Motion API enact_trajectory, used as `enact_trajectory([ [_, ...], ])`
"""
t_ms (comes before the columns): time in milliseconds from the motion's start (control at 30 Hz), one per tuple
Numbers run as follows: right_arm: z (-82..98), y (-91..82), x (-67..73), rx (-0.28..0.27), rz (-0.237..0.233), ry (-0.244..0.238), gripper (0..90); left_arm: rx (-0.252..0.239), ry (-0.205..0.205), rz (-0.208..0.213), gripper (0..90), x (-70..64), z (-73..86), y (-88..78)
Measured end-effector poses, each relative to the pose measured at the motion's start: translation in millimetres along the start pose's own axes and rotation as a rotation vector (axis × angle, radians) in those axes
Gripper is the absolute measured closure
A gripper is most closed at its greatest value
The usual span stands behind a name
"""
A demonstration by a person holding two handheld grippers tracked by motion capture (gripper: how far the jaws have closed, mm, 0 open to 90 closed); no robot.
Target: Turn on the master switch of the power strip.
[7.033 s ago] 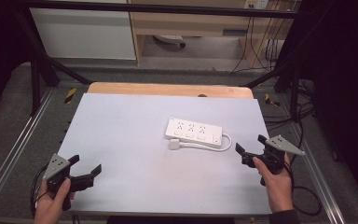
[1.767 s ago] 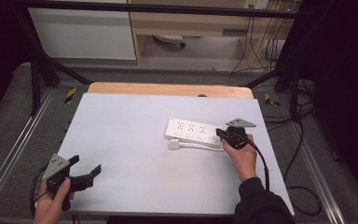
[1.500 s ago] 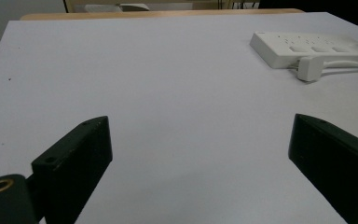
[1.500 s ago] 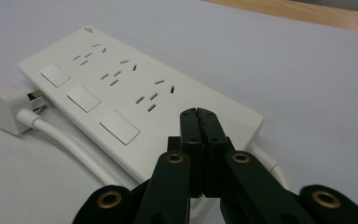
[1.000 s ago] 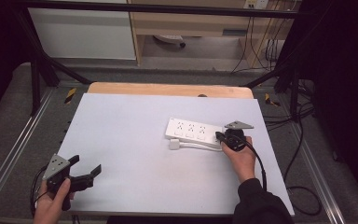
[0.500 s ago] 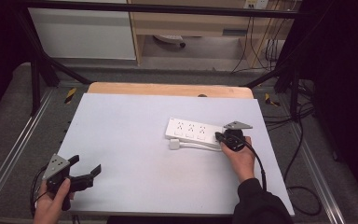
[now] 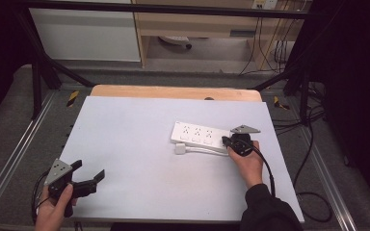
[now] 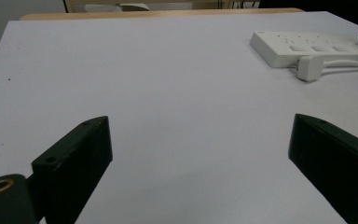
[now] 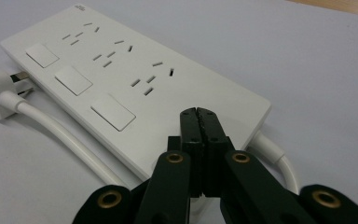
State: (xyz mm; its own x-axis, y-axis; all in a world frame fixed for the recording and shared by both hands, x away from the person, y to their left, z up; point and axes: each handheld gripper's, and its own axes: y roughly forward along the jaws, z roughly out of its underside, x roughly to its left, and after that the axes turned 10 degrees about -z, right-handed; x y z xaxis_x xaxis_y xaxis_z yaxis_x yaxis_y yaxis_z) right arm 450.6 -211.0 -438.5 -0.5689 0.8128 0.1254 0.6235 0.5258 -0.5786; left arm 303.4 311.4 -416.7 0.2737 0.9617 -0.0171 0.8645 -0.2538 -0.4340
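Now right gripper (image 9: 199, 114) clenched, empty, tips over near end of strip (image 9: 121, 79). Left gripper (image 7: 87, 176) released, well apart, above table (image 7: 125, 139).

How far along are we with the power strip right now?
Done: right gripper, jaws shut, sits on the white power strip's near end. In hand: it looks like pressing or steadying it. Left: the white plug lies unplugged beside the strip; left gripper waits open.

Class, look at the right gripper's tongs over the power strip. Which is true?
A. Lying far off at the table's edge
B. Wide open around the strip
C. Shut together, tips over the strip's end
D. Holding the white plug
C: the right gripper has its tongs pressed together, gripping nothing, tips over the end of the power strip.
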Motion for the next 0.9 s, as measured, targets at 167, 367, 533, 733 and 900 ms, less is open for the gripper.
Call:
enact_trajectory([
  [167, 0.2, 0.8, 0.5, 0.006, 0.006, 0.003, 90.0, 0.001, 0.000, 0.000, 6.1, -0.1, 0.0, 0.1],
  [367, 0.5, 0.8, 0.7, 0.005, 0.005, 0.004, 90.0, 0.001, 0.002, 0.000, 6.1, -0.1, 0.0, 0.1],
  [533, 0.8, 0.9, 1.3, 0.002, 0.008, 0.003, 90.0, -0.004, -0.004, -0.001, 6.1, -0.1, -0.2, 0.2],
  [733, 1.1, 1.0, 1.6, 0.000, 0.013, -0.002, 90.0, -0.001, 0.003, -0.003, 6.1, -0.3, -0.2, -0.1],
  [900, 1.4, 1.1, 1.6, -0.002, 0.012, -0.002, 90.0, -0.001, 0.002, -0.002, 6.1, -0.3, -0.1, 0.1],
])
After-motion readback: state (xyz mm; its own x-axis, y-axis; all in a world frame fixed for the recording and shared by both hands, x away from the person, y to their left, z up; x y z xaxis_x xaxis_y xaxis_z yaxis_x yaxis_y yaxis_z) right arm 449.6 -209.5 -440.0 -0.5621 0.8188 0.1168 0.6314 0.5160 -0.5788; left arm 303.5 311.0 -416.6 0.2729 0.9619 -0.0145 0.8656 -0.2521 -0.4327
